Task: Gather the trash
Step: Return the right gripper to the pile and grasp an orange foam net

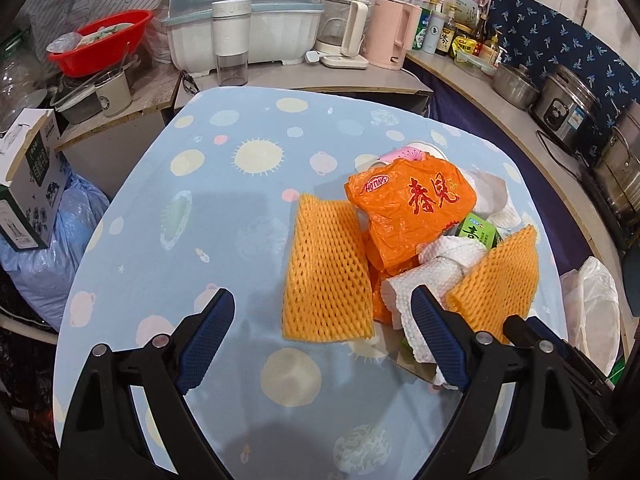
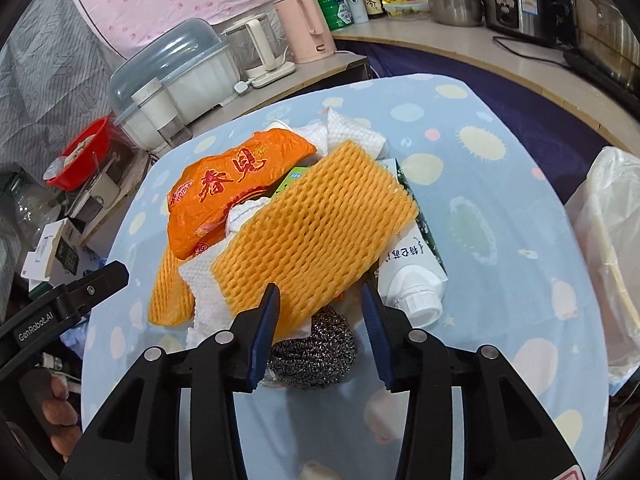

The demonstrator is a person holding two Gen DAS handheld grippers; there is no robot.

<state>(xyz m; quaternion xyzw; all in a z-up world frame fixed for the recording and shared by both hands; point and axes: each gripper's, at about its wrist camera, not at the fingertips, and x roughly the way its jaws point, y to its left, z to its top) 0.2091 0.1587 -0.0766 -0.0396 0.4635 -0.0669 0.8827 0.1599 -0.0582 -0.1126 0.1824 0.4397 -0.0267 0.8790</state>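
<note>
Hidden: the steel scourer (image 2: 313,350) shows only in the right wrist view, half under the foam net (image 2: 316,236); the orange bag (image 1: 412,216) covers much of the trash pile, and a green carton (image 1: 478,234) peeks out beside it.
Cut off: the white tube (image 2: 414,280) is partly under the foam net, only its cap end and printed side clear.
Hard to make out: what lies beneath the paper towels (image 1: 438,276).
Table edge: the table (image 1: 240,208) with its blue spotted cloth ends just past the trash pile on the far side, where a dark gap opens.
Open room: the cloth left of the orange bag is bare in the left wrist view.
Beside the table: a white plastic bag (image 2: 608,240) hangs off the edge right of the trash pile.
Second net: another foam net (image 1: 326,268) lies flat left of the orange bag.
Left gripper (image 1: 322,336): jaws wide apart, empty, the second net's near edge between them but untouched.
Right gripper (image 2: 320,320): jaws partly apart, straddling the foam net's near corner above the scourer; pads not pressing it.
</note>
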